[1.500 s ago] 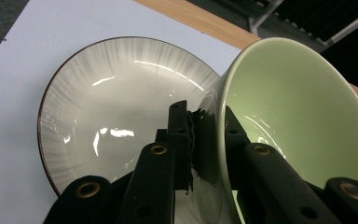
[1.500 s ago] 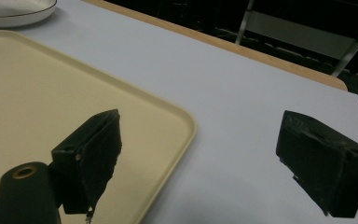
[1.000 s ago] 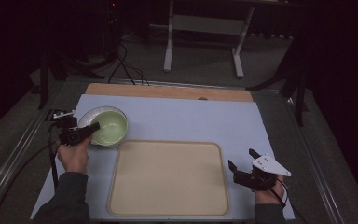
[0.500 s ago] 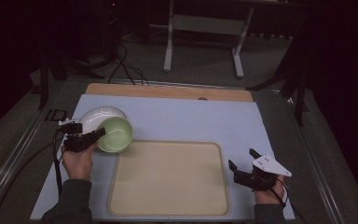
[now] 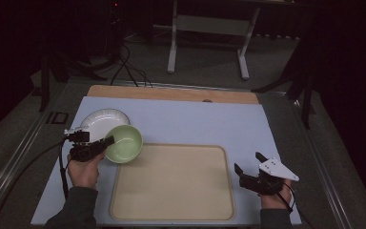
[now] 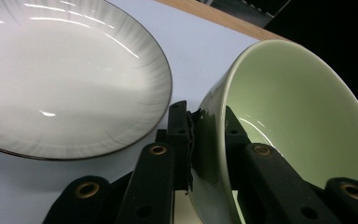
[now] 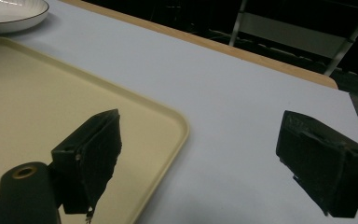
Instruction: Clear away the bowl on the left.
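A pale green bowl (image 5: pixel 124 143) hangs tilted over the table at the left, just off the top-left corner of the cream tray (image 5: pixel 171 210). My left gripper (image 5: pixel 106 141) is shut on its rim, one jaw inside and one outside the wall, as the left gripper view shows on the bowl (image 6: pixel 298 126) with the gripper (image 6: pixel 206 140) clamped on it. Behind it lies a white plate (image 5: pixel 103 120), also the white plate (image 6: pixel 60 79). My right gripper (image 5: pixel 247 163) stands open beside the tray's right edge, with the gripper (image 7: pixel 200 158) holding nothing above the tray (image 7: pixel 32 98).
A light blue mat (image 5: pixel 200 121) covers the table, with a wooden strip (image 5: pixel 171 93) along its far edge. Metal rails run along both sides. A table frame (image 5: pixel 209 28) and cables stand on the dark floor beyond.
My left gripper has carried the green bowl off the white plate, rightward and toward the tray, and the bowl now tilts. The right gripper has stayed still.
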